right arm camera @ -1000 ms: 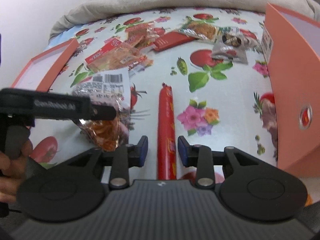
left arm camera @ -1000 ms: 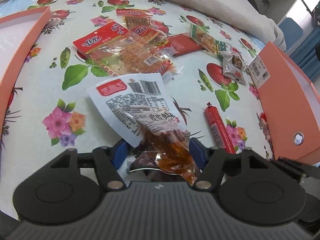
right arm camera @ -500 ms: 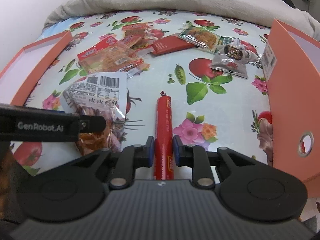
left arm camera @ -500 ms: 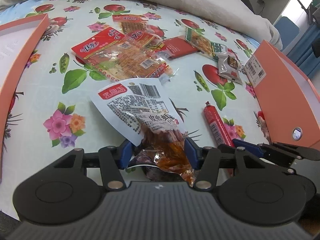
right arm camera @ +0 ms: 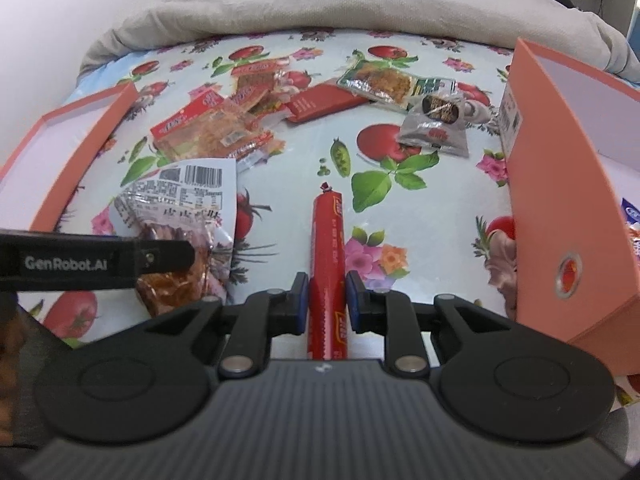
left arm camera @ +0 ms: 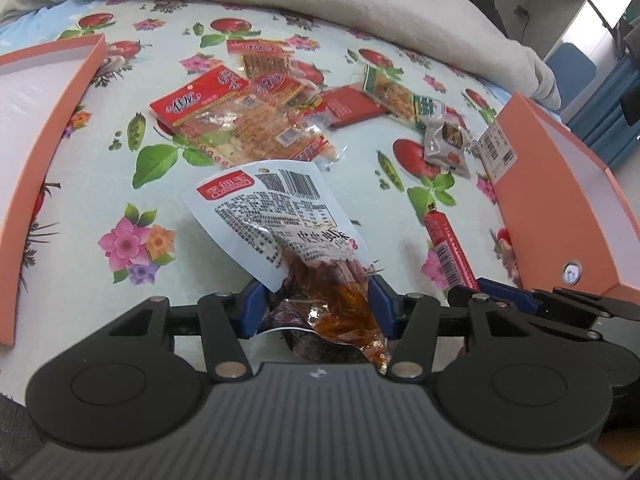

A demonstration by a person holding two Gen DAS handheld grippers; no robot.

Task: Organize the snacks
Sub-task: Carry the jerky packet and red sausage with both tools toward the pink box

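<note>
Both grippers closed since earlier frame: right gripper clamped on sausage, long axis toward 12 o'clock; left gripper clamped on shrimp packet.

Open cloth is left betw. the snack pile and grey pouch. Passage rightward is blocked by the orange box wall; leftward by the orange lid.

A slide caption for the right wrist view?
Right gripper clamps a red sausage stick beside the orange box.
</note>
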